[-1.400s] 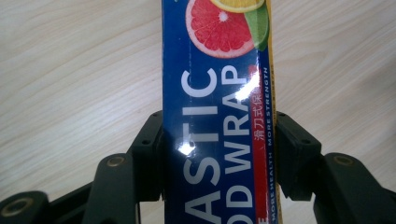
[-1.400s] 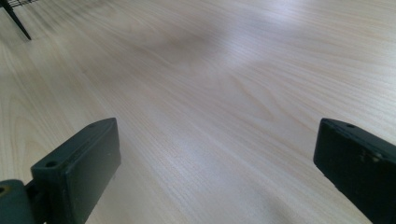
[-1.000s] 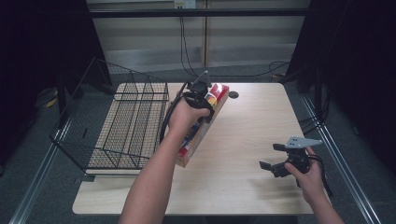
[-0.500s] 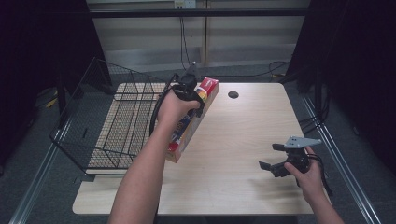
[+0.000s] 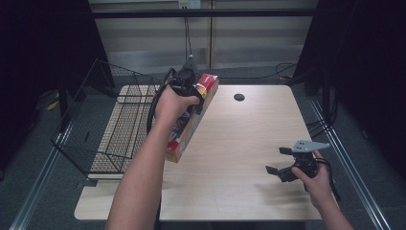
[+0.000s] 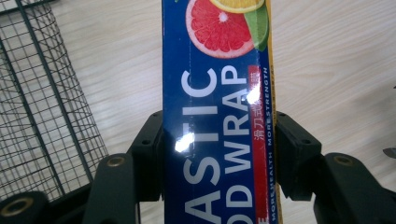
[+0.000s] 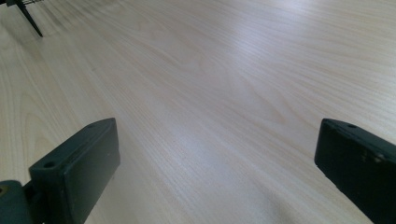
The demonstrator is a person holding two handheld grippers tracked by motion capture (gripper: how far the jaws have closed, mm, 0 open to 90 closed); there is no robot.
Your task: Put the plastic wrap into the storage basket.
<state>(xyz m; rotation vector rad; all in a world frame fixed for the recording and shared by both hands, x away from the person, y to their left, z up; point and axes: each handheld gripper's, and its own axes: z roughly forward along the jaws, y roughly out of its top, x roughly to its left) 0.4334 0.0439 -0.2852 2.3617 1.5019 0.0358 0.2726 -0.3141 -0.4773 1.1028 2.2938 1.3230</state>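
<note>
A long blue plastic-wrap box point(image 5: 191, 115) with a red end and fruit pictures hangs tilted in the air above the table's left part, beside the wire basket. My left gripper point(image 5: 187, 85) is shut on it near its upper end. In the left gripper view both black jaws press the sides of the box point(image 6: 217, 126), whose white lettering runs up the middle. My right gripper point(image 5: 277, 162) rests low over the table at the front right, open, pointing left. In the right gripper view its jaws stand wide apart with bare wood between them point(image 7: 217, 163).
A black wire basket point(image 5: 103, 129) stands on the table's left side, its mesh close to the box point(image 6: 37, 116). A round cable hole point(image 5: 239, 97) lies at the back of the wooden table point(image 5: 239, 143). Dark curtains flank both sides.
My left hand has lifted the box and carried it left toward the basket, tilting it more upright. The right gripper has stayed where it was.
</note>
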